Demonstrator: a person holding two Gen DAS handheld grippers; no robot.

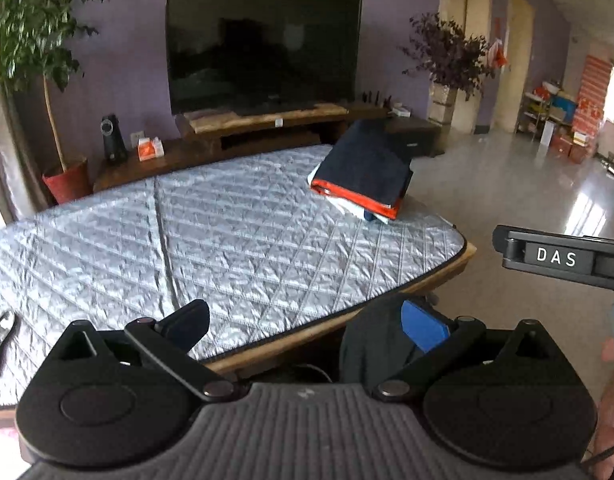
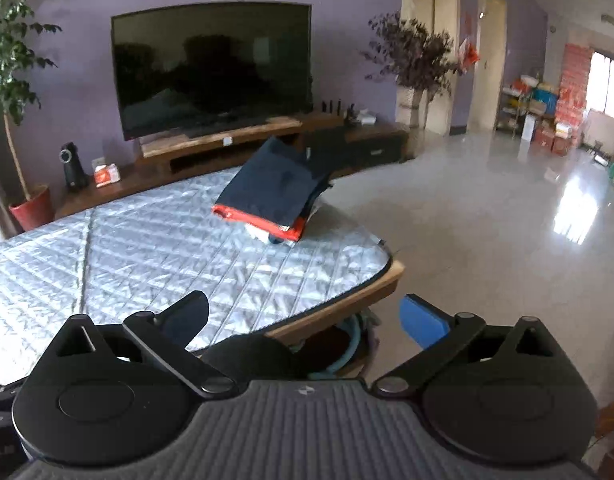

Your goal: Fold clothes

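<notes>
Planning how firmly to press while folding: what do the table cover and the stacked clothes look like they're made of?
The table cover looks like a quilted, silvery, slightly shiny synthetic fabric: stitched diamond lines and crinkled glints show; probably padded. The stacked clothes look like soft matte woven or knit cloth, dark navy on top with an orange layer edge below; the exact fibre cannot be told. The table's edge looks like wood.

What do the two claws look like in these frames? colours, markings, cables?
Both match: ribbed grey body, black disc-shaped housings, black linkage arms with metal pivot pins. Left claw and right claw each carry one bright blue pad and one dark one. The left view shows the other unit's side with a white "DAS" label and a thin black cable.
</notes>
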